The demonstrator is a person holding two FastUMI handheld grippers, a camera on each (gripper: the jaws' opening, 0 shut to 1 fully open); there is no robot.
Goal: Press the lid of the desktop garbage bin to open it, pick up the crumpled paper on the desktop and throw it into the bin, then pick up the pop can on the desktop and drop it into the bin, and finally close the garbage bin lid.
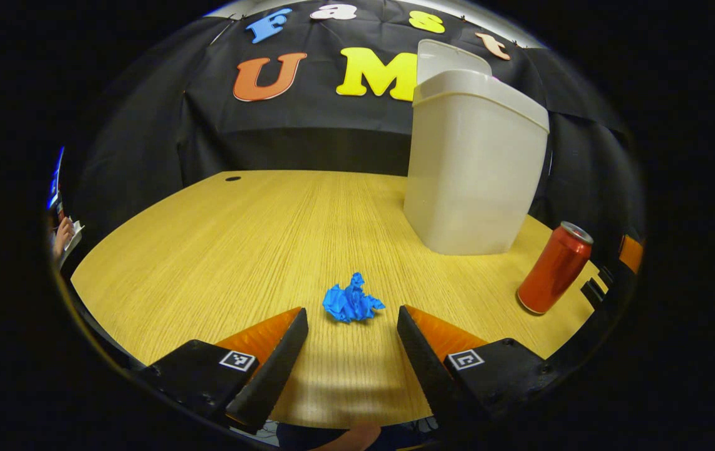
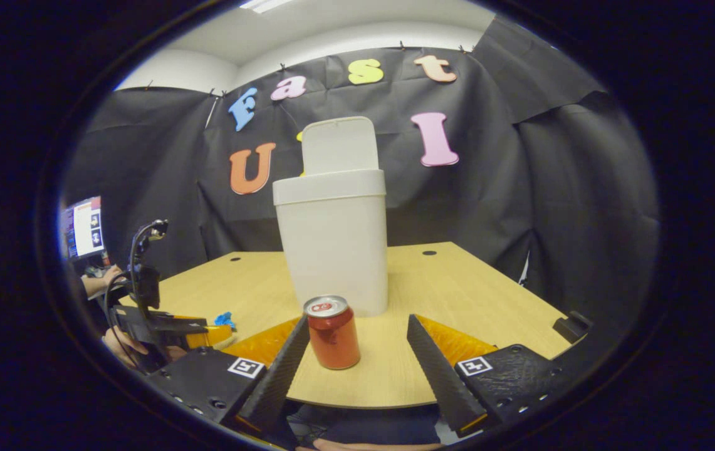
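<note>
Two fingers of the left gripper (image 1: pixel 352 341) are standing spread wide, released and holding nothing, with the blue crumpled paper (image 1: pixel 351 300) lying on the wooden bench (image 1: pixel 219 250) just beyond their tips and roughly centred between them. The white desktop garbage bin (image 1: pixel 476 166) is standing farther back and to the right, its lid (image 1: pixel 448 57) already tipped up, so the step in hand looks to be the paper pick-up. To do it well, the left gripper should be advancing low and straight so the wad ends up between the fingers, tips skimming the bench, then closing gently, since a light paper ball is likely to skid or squash away if nudged from one side.

In the right gripper view, the right gripper (image 2: pixel 352 357) is also hanging released and empty, and the red pop can (image 2: pixel 332 332) is standing upright on the bench near its left finger, in front of the bin (image 2: pixel 332 241). It is best kept clear of the bin mouth while the paper is going in.
</note>
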